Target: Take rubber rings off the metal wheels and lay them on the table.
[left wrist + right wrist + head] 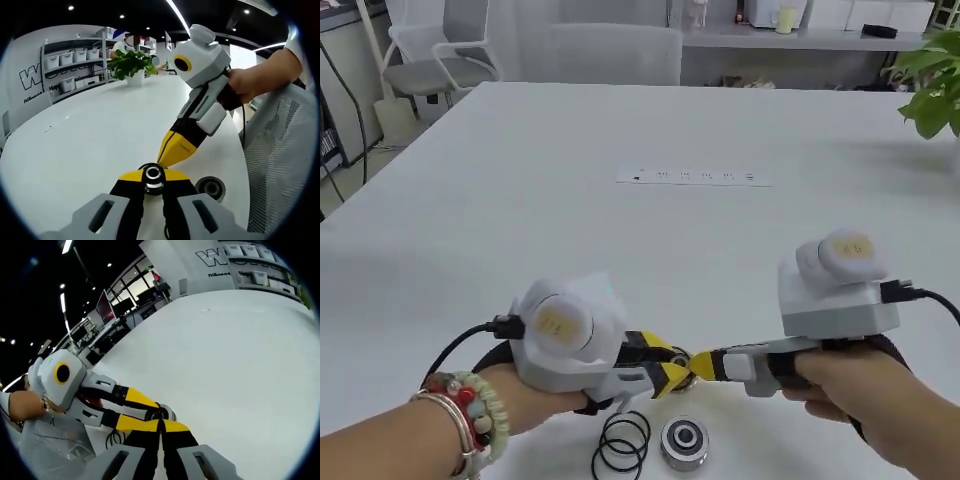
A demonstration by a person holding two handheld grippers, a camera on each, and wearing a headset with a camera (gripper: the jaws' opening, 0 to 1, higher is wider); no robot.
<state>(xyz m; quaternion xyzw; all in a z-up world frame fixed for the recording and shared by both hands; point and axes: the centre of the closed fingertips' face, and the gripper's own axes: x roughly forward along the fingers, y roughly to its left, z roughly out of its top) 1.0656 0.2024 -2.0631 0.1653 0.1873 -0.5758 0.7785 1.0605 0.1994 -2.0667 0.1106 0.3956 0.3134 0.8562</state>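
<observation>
Metal wheel (pixel 153 177) between left gripper (pixel 153 173) jaws

A wide white table (pixel 570 140) stretches away. Far left sits a white office chair (pixel 430 55); far right, a leafy plant (pixel 932 85) leans in.

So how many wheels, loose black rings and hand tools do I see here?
Metal wheels: 2, one lying on the table, one in the left tool
Loose rubber rings: 3, overlapping, so roughly
Tools: 2, left tool and right tool
Total: 7
</observation>
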